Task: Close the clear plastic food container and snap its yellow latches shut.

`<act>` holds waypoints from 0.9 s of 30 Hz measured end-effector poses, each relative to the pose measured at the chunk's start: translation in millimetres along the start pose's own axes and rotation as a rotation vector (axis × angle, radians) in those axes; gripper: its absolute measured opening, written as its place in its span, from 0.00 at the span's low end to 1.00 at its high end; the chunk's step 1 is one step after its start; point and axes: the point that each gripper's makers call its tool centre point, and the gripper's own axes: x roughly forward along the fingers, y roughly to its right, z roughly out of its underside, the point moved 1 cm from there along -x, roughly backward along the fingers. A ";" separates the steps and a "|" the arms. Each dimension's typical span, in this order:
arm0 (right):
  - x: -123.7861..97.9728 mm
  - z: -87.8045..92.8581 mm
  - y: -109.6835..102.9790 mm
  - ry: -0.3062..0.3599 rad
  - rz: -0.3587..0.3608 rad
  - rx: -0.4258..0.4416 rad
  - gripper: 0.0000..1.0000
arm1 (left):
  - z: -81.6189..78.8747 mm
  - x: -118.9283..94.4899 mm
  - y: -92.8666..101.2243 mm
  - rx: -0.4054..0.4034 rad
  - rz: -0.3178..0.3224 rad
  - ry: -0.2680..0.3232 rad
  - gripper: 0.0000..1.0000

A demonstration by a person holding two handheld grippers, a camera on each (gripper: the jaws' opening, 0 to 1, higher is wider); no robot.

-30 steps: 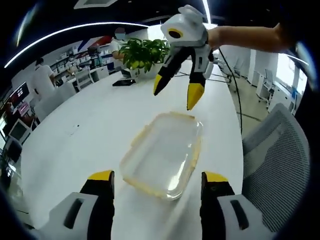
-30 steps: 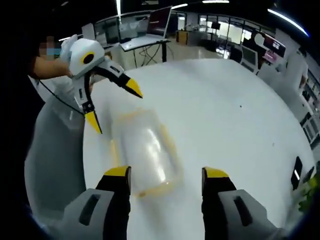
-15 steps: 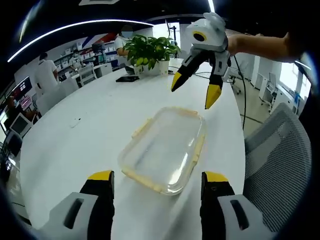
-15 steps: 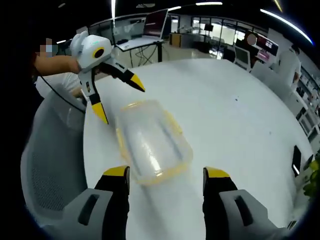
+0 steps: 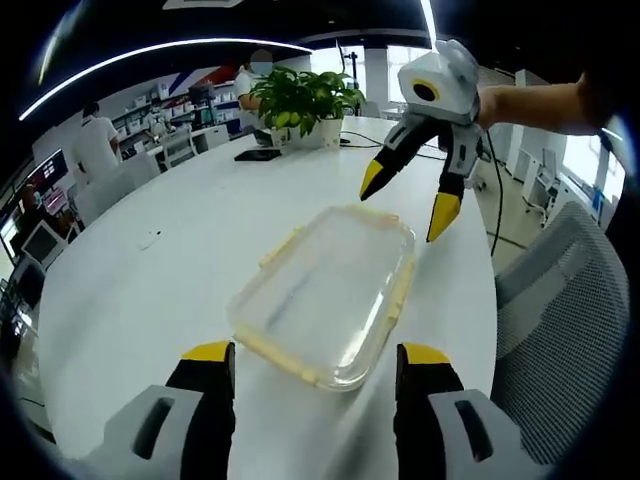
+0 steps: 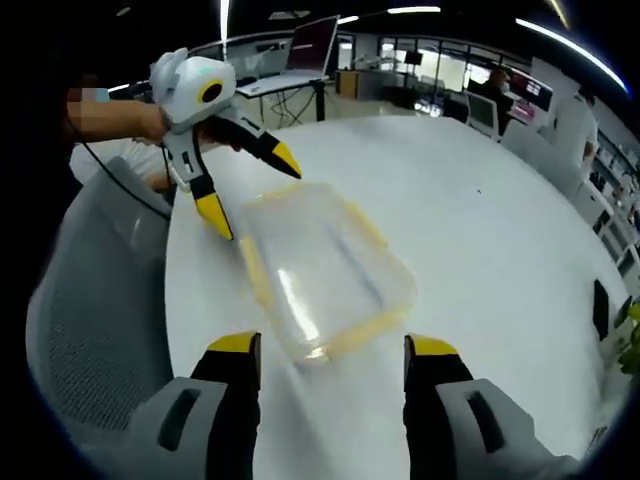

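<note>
Container [image 5: 325, 293], clear with yellow latches, lies lid-on flat on the white table [image 5: 150, 270] in the left gripper view, just beyond the left gripper [image 5: 314, 365], whose jaws stand apart and empty. Past its far right corner the right gripper [image 5: 408, 197] hovers, jaws spread. A potted plant [image 5: 298, 100] stands far off.

From the right gripper view, the container [image 6: 325, 270] sits beyond the wide, empty jaws, with the left gripper [image 6: 252, 187] just past its far left corner and a grey chair [image 6: 90, 330] left.
</note>
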 end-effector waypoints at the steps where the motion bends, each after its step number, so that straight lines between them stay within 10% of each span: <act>1: 1.3 0.0 0.5 0.004 0.002 0.006 0.53 | 0.2 1.0 0.2 0.002 0.001 -0.002 0.58; 27: 16.3 -7.1 -15.7 -0.003 0.016 -0.028 0.43 | 26.1 -5.9 -2.8 0.010 0.010 -0.064 0.44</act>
